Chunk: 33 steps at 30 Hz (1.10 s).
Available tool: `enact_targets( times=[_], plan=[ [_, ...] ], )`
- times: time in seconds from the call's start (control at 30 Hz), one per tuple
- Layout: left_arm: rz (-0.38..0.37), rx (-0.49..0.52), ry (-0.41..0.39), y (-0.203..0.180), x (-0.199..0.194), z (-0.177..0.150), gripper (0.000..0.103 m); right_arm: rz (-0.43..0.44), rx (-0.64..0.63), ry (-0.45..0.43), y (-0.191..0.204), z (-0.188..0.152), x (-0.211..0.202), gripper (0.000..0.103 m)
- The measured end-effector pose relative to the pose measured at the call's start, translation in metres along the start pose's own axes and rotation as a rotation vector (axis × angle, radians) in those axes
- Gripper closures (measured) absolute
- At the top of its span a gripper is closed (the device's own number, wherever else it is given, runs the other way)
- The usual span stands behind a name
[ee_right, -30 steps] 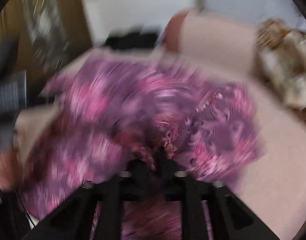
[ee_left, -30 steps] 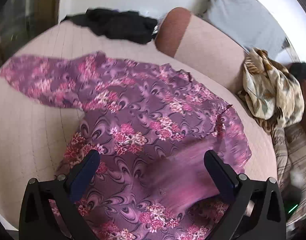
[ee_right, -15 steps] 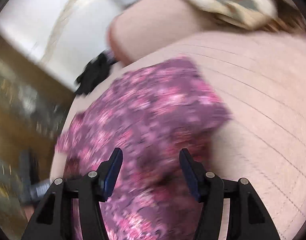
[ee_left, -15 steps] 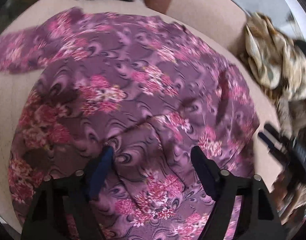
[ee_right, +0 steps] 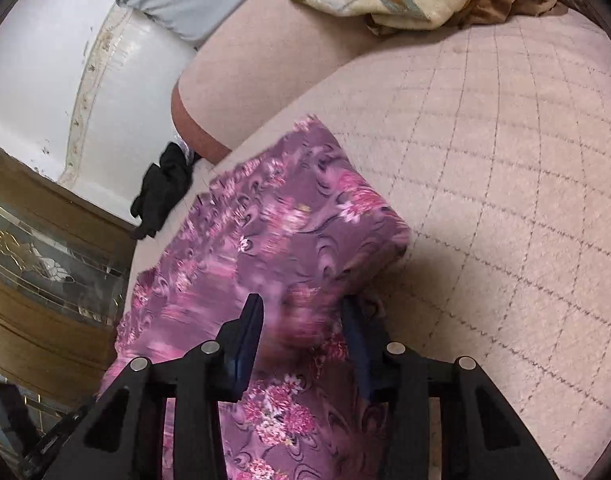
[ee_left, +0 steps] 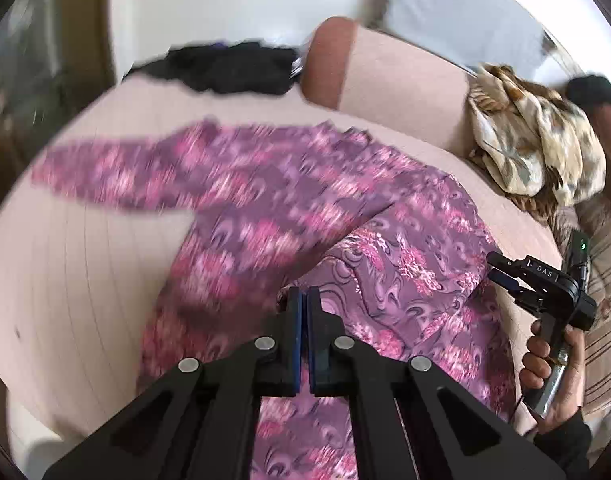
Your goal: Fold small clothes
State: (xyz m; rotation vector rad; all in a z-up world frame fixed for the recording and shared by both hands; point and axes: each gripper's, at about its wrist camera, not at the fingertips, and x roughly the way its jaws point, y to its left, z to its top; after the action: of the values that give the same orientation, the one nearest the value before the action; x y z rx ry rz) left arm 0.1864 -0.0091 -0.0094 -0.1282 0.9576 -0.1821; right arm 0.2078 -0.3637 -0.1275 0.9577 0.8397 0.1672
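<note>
A purple garment with pink flowers point(ee_left: 265, 208) lies spread on a pink quilted bed point(ee_left: 85, 264), one sleeve stretched out to the left. My left gripper point(ee_left: 304, 300) is shut on a fold of the garment near its lower middle and lifts it. My right gripper point(ee_right: 301, 316) is open, its blue pads on either side of the garment's edge point(ee_right: 297, 236). The right gripper also shows in the left wrist view point(ee_left: 505, 276), at the garment's right edge, held by a hand.
A black garment point(ee_left: 225, 68) lies at the far edge of the bed. A pink bolster point(ee_left: 385, 72) and a beige patterned cloth point(ee_left: 533, 148) lie at the back right. A wooden cabinet with glass point(ee_right: 45, 264) stands left of the bed.
My left gripper has shut on a fold of the garment and raised it. My right gripper, shut on the fabric a second ago, has opened and stays at the garment's right edge.
</note>
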Motion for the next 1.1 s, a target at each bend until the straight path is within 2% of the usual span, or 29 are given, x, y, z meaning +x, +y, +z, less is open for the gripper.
enact_targets(
  times=[0.07,0.2,0.23,0.3,0.4,0.5,0.57,0.6,0.63,0.67,0.73,0.77,0.83,0.87,0.93,1.03,1.1],
  plan=[
    [0.048,-0.023,0.049,0.014,0.019,-0.013,0.101,0.004,0.012,0.018,-0.002,-0.003,0.006,0.059],
    [0.103,0.012,0.135,0.019,0.055,-0.026,0.101,0.027,0.023,-0.010,-0.004,-0.001,0.001,0.058],
    [0.083,0.014,0.140,0.017,0.057,-0.027,0.101,0.043,0.032,-0.014,-0.005,0.000,0.000,0.057],
    [0.090,0.039,0.117,0.015,0.049,-0.027,0.101,0.063,0.051,0.000,-0.006,0.001,0.003,0.057],
    [0.083,-0.010,0.071,0.029,0.032,-0.023,0.101,0.088,0.145,0.033,-0.015,0.014,0.012,0.057],
    [0.091,-0.046,0.102,0.040,0.041,-0.022,0.101,0.031,0.224,0.020,-0.030,0.030,0.022,0.059],
    [0.110,-0.032,0.135,0.036,0.053,-0.024,0.101,0.062,0.244,0.006,-0.038,0.029,0.022,0.070],
    [0.118,-0.025,0.129,0.034,0.053,-0.024,0.101,0.061,0.240,-0.002,-0.039,0.029,0.020,0.075],
    [0.114,-0.023,0.102,0.033,0.047,-0.022,0.101,0.052,0.222,-0.010,-0.036,0.030,0.021,0.095],
    [0.095,-0.027,0.056,0.032,0.035,-0.018,0.101,0.048,0.210,-0.018,-0.035,0.031,0.019,0.097],
    [0.088,-0.031,-0.018,0.031,0.016,-0.011,0.101,0.042,0.159,-0.098,-0.024,0.037,0.001,0.097],
    [0.103,-0.014,-0.021,0.029,0.016,-0.010,0.101,0.024,0.123,-0.122,-0.017,0.040,-0.006,0.097],
    [0.162,0.032,0.022,0.022,0.029,-0.015,0.101,-0.009,0.101,-0.108,-0.015,0.039,0.000,0.097],
    [0.180,0.049,0.078,0.021,0.043,-0.021,0.101,-0.033,0.106,-0.076,-0.018,0.036,0.009,0.097],
    [0.158,0.037,0.172,0.026,0.062,-0.029,0.101,-0.091,0.116,-0.044,-0.026,0.026,0.028,0.097],
    [0.202,0.114,0.126,0.014,0.056,-0.033,0.100,-0.109,0.034,-0.061,-0.016,0.024,0.029,0.095],
    [0.225,0.137,0.118,0.012,0.054,-0.036,0.092,-0.110,0.030,-0.048,-0.012,0.019,0.024,0.092]
  ],
)
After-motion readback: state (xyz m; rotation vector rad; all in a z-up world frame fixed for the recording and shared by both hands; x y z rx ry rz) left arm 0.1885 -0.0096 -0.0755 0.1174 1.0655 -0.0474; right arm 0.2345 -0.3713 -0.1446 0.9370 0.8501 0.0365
